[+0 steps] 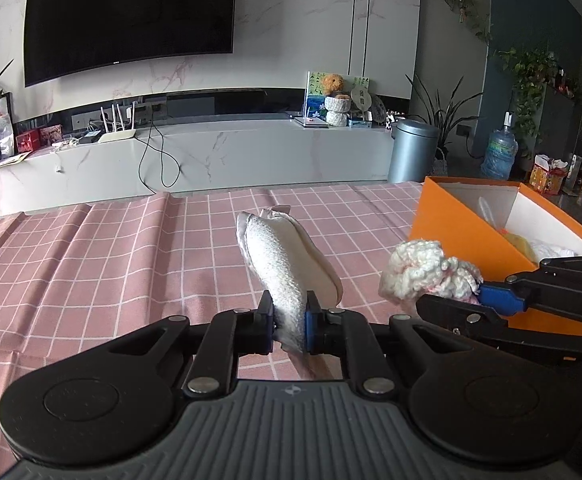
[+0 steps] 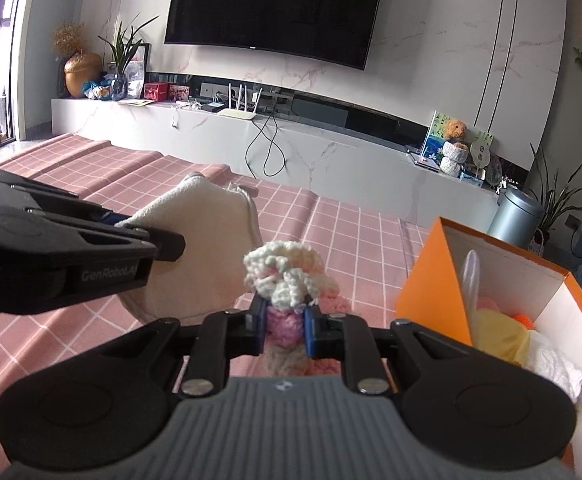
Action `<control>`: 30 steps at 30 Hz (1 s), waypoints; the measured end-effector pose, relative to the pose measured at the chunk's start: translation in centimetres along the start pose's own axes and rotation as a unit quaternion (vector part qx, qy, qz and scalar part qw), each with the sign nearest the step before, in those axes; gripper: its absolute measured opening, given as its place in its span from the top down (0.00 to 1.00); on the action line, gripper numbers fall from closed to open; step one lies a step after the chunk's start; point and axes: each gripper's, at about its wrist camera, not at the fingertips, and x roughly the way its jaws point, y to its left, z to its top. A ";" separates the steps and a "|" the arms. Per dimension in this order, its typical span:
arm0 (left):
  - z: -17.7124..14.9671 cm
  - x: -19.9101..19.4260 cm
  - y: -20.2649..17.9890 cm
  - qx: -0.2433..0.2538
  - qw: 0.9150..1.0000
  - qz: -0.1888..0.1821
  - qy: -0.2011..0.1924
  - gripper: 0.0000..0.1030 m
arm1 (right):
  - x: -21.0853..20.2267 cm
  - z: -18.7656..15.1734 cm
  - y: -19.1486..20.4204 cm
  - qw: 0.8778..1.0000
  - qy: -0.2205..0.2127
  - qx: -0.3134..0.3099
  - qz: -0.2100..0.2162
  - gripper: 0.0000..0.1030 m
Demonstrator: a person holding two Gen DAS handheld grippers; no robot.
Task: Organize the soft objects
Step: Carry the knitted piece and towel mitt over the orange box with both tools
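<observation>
My left gripper point(image 1: 289, 322) is shut on a plush fish point(image 1: 279, 256), silver-grey on top and cream underneath, and holds it above the pink checked tablecloth point(image 1: 111, 264). The fish also shows in the right wrist view point(image 2: 203, 248) as a cream shape beside the left gripper point(image 2: 131, 228). My right gripper point(image 2: 283, 330) is shut on a white and pink crocheted toy point(image 2: 287, 276) and holds it just left of the orange box point(image 2: 427, 284). The toy point(image 1: 427, 270) and the right gripper point(image 1: 479, 294) show at the right of the left wrist view, in front of the orange box point(image 1: 451, 232).
The orange box has a white inside point(image 2: 563, 320) with yellow, orange and white soft things point(image 2: 507, 340) in it. Beyond the table stand a white TV bench point(image 1: 227, 152), a grey bin point(image 1: 413, 150) and a water bottle point(image 1: 499, 154).
</observation>
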 end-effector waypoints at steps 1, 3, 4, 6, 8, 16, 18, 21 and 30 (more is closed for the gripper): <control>0.0 -0.6 -0.3 0.000 1.000 0.001 -0.001 0.86 | -0.9 0.1 -0.2 1.000 -0.007 0.000 0.001 0.84; 0.1 -1.7 -1.0 0.002 1.000 0.002 -0.005 0.86 | -2.7 0.3 -0.7 1.000 -0.022 0.002 0.001 0.84; 0.2 -2.2 -1.3 0.003 1.000 0.003 -0.006 0.86 | -3.6 0.4 -1.0 1.000 -0.029 0.006 0.002 0.84; 0.5 -3.1 -1.8 0.003 1.000 0.002 -0.009 0.86 | -5.4 0.6 -1.9 0.999 -0.040 0.017 -0.001 0.84; 0.8 -4.1 -2.5 0.007 1.000 -0.002 -0.017 0.86 | -7.2 0.6 -2.9 0.998 -0.057 0.034 0.001 0.84; 2.9 -7.1 -6.1 0.031 0.997 -0.032 -0.056 0.86 | -12.6 -0.1 -7.3 0.994 -0.086 0.067 -0.021 0.84; 3.4 -7.3 -7.2 0.036 0.996 -0.049 -0.064 0.86 | -13.4 -0.3 -8.9 0.993 -0.086 0.079 -0.031 0.84; 4.6 -7.1 -8.8 0.045 0.993 -0.080 -0.071 0.86 | -14.3 -0.6 -12.3 0.990 -0.080 0.114 -0.034 0.84; 6.3 -2.8 -15.1 0.061 0.983 -0.167 -0.034 0.86 | -14.2 -2.2 -22.0 0.978 -0.021 0.205 -0.025 0.84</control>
